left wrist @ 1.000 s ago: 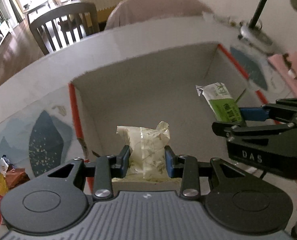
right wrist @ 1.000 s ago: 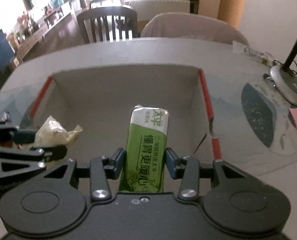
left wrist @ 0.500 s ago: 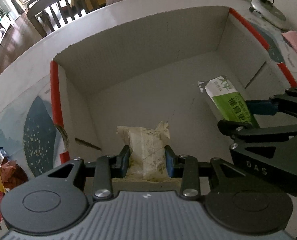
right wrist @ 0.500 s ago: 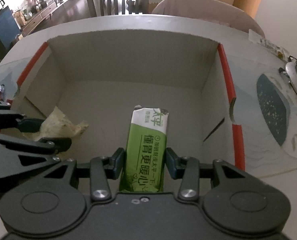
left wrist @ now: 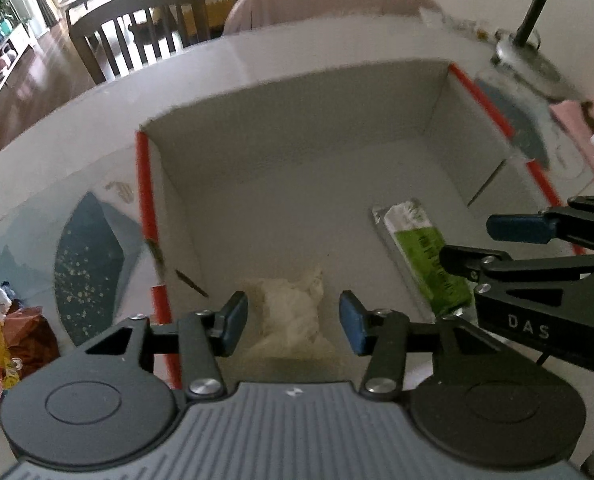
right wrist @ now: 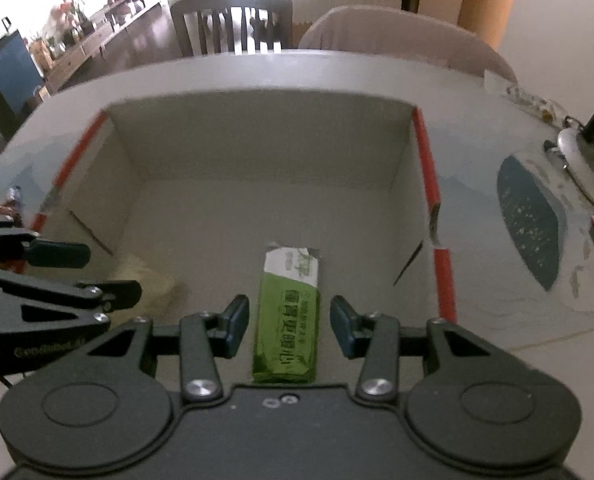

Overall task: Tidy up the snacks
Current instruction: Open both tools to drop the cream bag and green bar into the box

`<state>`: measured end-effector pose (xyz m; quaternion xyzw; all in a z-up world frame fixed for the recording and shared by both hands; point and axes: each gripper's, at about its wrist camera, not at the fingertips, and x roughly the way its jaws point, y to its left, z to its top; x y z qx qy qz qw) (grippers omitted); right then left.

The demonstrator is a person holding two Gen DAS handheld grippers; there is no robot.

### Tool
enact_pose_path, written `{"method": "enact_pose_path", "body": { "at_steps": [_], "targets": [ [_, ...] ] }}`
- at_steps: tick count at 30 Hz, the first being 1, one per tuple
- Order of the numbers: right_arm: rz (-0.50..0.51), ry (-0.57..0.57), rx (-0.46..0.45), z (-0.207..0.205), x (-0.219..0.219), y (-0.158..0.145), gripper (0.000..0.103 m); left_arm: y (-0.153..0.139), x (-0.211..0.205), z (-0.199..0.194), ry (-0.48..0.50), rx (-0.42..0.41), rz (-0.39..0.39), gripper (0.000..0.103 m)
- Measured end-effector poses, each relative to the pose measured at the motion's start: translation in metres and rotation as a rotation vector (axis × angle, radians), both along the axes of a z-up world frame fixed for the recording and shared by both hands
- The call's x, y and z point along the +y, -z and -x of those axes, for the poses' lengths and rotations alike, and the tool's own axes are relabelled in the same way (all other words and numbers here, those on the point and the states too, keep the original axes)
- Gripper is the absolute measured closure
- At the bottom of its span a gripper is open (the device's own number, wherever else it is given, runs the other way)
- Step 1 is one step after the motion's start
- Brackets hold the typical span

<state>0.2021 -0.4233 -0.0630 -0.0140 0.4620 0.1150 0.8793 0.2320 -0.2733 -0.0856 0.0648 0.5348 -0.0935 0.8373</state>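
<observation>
Lying on the box [left wrist: 297,184] floor, the pale snack [left wrist: 293,312] and green bar [right wrist: 287,320] are freed; left gripper [left wrist: 293,322] jaws have just opened, right gripper [right wrist: 289,326] jaws stand clear.

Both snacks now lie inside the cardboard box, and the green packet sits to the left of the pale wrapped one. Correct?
Not quite. Both do lie inside the cardboard box, but the green packet sits to the right of the pale wrapped snack, not the left. The left wrist view shows it, and the right wrist view agrees.
</observation>
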Motion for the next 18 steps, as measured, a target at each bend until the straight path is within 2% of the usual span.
{"method": "enact_pose_path", "body": {
  "at_steps": [11,16,18],
  "targets": [
    [-0.064,-0.010,-0.111,0.047,0.018,-0.054,0.053,-0.044,0.050,0.047,-0.049,-0.114,0.102,0.054],
    [-0.086,-0.035,-0.159,0.065,0.041,-0.068,0.039,-0.056,0.082,0.068,-0.079,-0.168,0.125,0.054],
    [-0.092,-0.050,-0.174,0.070,0.052,-0.072,0.038,-0.060,0.098,0.076,-0.091,-0.182,0.139,0.053]
  ]
}}
